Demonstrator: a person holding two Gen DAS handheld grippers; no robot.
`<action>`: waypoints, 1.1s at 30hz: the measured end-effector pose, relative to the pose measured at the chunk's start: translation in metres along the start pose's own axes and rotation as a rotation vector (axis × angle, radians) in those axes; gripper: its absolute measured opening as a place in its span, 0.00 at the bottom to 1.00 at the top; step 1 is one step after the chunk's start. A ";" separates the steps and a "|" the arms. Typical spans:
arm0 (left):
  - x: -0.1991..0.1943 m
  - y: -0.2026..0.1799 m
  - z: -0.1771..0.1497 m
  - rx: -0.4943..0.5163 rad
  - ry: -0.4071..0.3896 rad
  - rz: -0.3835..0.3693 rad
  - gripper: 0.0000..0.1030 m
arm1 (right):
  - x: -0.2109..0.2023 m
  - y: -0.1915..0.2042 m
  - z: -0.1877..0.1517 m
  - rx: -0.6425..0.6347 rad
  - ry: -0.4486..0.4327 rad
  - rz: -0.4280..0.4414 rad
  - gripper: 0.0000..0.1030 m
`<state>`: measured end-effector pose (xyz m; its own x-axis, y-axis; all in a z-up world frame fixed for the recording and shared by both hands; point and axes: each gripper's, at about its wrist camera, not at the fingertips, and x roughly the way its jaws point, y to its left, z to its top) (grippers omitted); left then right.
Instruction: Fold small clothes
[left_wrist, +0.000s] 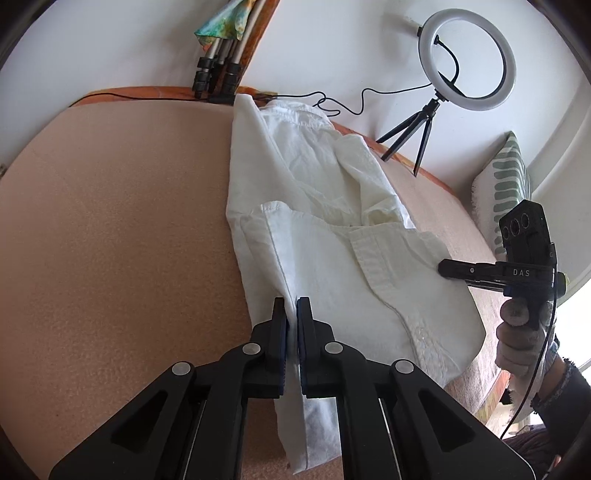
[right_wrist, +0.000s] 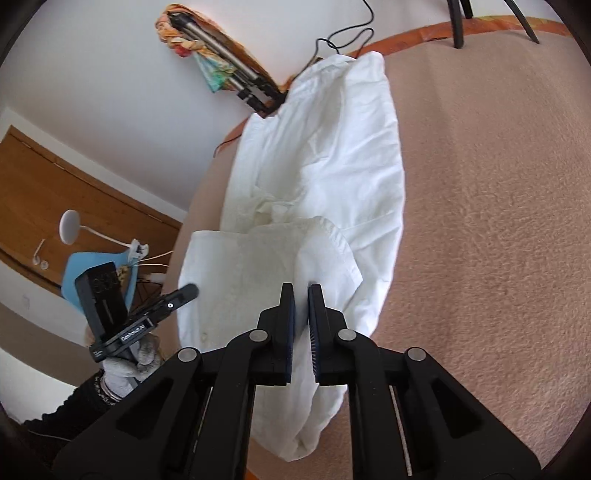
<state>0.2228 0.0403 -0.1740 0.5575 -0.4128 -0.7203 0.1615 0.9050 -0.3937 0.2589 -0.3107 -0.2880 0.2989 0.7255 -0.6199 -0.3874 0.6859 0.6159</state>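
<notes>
A white shirt (left_wrist: 332, 236) is lying on a peach blanket (left_wrist: 110, 240) with an orange border; near its right edge a green-striped white cushion (left_wrist: 506, 184) is leaning.

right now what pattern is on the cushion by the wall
The cushion is white with rows of muted green dashes; it shows only in the left wrist view.

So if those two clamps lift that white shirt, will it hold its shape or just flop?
Probably flop: the white shirt is thin and creased, already draping in soft folds over the pink surface. It looks light, so the left gripper and right gripper, each pinching an edge, should carry it easily. The unheld parts would likely sag and unfold.
</notes>
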 end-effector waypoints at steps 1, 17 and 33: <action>0.000 -0.002 0.001 0.021 -0.008 0.026 0.08 | 0.001 -0.001 -0.001 -0.020 0.004 -0.042 0.15; -0.022 0.015 0.070 0.108 -0.102 0.123 0.14 | -0.053 0.034 0.028 -0.175 -0.162 -0.387 0.27; 0.102 0.021 0.142 0.285 0.061 0.098 0.14 | 0.027 0.030 0.116 -0.276 -0.042 -0.308 0.27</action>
<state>0.3983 0.0321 -0.1744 0.5329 -0.3199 -0.7834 0.3360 0.9297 -0.1511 0.3568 -0.2642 -0.2302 0.4702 0.4942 -0.7312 -0.4919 0.8347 0.2477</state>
